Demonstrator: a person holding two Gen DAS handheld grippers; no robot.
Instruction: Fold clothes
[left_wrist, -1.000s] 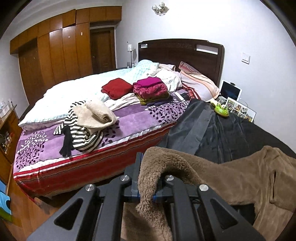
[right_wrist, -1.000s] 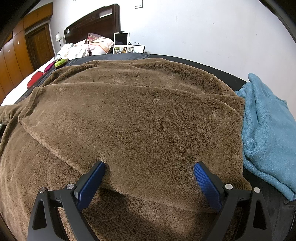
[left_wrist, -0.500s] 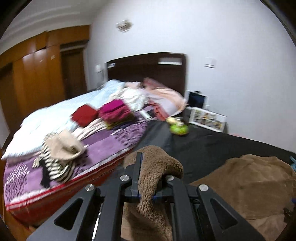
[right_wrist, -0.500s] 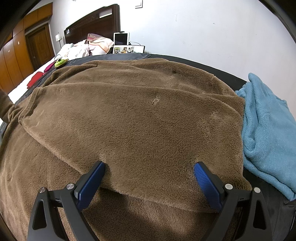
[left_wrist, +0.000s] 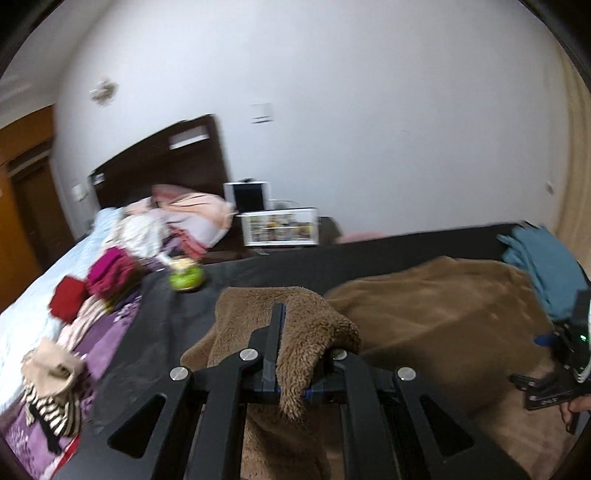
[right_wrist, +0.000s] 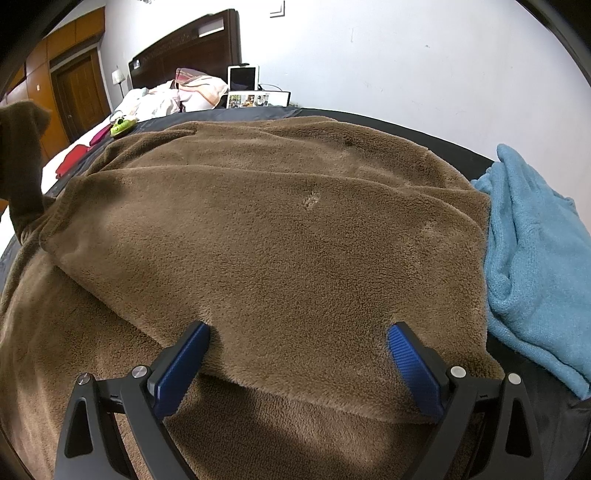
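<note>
- No text, label, brand, number or sign could be read in either view.
- The photo frame (right_wrist: 257, 99) beside the headboard showed small coloured pictures, too small in the right wrist view and too blurred in the left wrist view to yield any words.
- The white tablet (right_wrist: 243, 77) behind it had a dark, blank screen.
- The wall plate (left_wrist: 262, 113) above carried no legible marking.
- The right gripper (left_wrist: 565, 373), seen at the edge of the left wrist view, bore only a green light and faint pale marks that could not be made out.
</note>
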